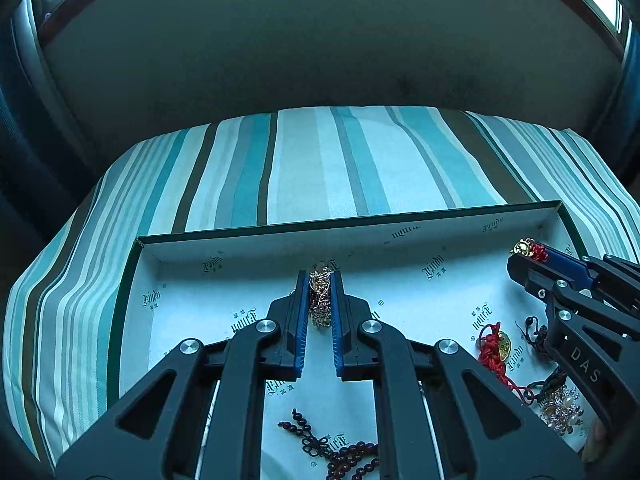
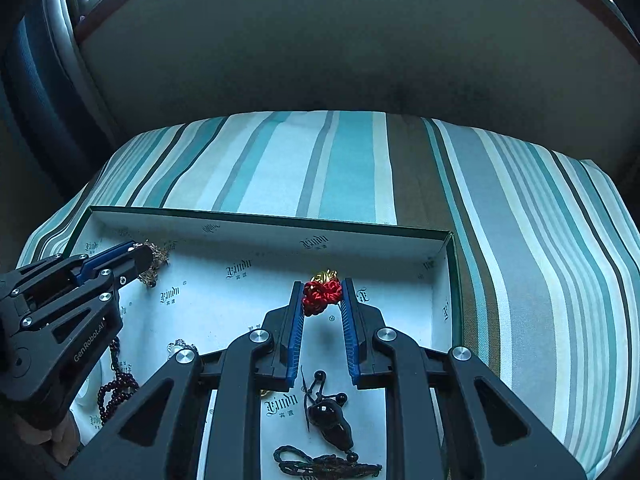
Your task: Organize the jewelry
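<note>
Midway by my judgement: left gripper (image 1: 320,300) clenches a gold chain (image 1: 320,298), right gripper (image 2: 322,300) a red knot charm (image 2: 322,294), while beads (image 1: 344,456) and other pieces lie loose in the box (image 1: 280,226).

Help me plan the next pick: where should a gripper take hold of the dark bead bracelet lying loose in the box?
Grip the dark bead bracelet at its knotted cord section, coming straight down from above; it lies flat on the box floor, and the knot is narrower than the beads.
</note>
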The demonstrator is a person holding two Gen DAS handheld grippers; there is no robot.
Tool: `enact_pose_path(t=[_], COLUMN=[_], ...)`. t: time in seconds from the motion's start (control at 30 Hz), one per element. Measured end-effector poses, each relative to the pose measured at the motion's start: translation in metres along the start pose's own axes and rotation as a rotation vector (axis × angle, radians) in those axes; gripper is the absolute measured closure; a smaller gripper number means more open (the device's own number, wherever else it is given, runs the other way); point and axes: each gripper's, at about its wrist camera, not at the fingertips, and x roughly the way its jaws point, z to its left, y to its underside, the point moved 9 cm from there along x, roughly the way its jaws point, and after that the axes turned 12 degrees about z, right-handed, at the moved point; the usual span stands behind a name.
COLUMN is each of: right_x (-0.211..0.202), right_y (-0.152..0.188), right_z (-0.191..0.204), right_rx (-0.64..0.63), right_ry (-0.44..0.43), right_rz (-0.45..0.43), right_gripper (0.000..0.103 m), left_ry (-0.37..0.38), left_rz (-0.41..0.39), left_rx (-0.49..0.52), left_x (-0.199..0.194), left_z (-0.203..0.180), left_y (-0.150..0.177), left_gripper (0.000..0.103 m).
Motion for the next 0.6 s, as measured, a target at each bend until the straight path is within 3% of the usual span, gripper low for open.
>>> enact_pose_path(t=[0.07,0.13,0.17,0.3,0.47,0.5,0.6], right_x=[-0.0001,-0.0001,-0.0017,-0.0006,-0.0003,-0.0019,-0.0068], right_y=[0.0005,0.0014,0.0021,0.0039,0.0055,0.0066,0.0093], right_z=[-0.0003,-0.0007,-0.0019,-0.0015,-0.0014,-0.0025,-0.0054], right_rx=[0.003,0.010,0.014,0.014,0.017,0.019,0.022], right_ry=[0.002,0.003,0.003,0.005,0.007,0.008,0.017], right_rz=[-0.005,-0.008,-0.015,-0.017,-0.022,-0.028,-0.046], right_gripper=[0.081,0.062,0.059,0.058,0.056,0.051,0.046], left_ry=[0.002,-0.005,-0.010,-0.014,-0.008,-0.010,-0.012], left_rz=[0.000,-0.005,-0.010,-0.016,-0.015,-0.016,-0.020], left_rx=[0.003,0.016,0.018,0.024,0.012,0.012,0.012], left_x=[0.0005,-0.0002,-0.0014,-0.0029,-0.0032,-0.0036,-0.0056], left_z=[-0.0018,-0.0045,-0.0050,-0.0071,-0.0062,-0.0063,-0.0063], left_y=[0.0001,0.0000,0.0002,0.0012,0.0014,0.0014,0.0018], left_gripper=[0.089,0.064,0.059,0.054,0.037,0.030,0.027])
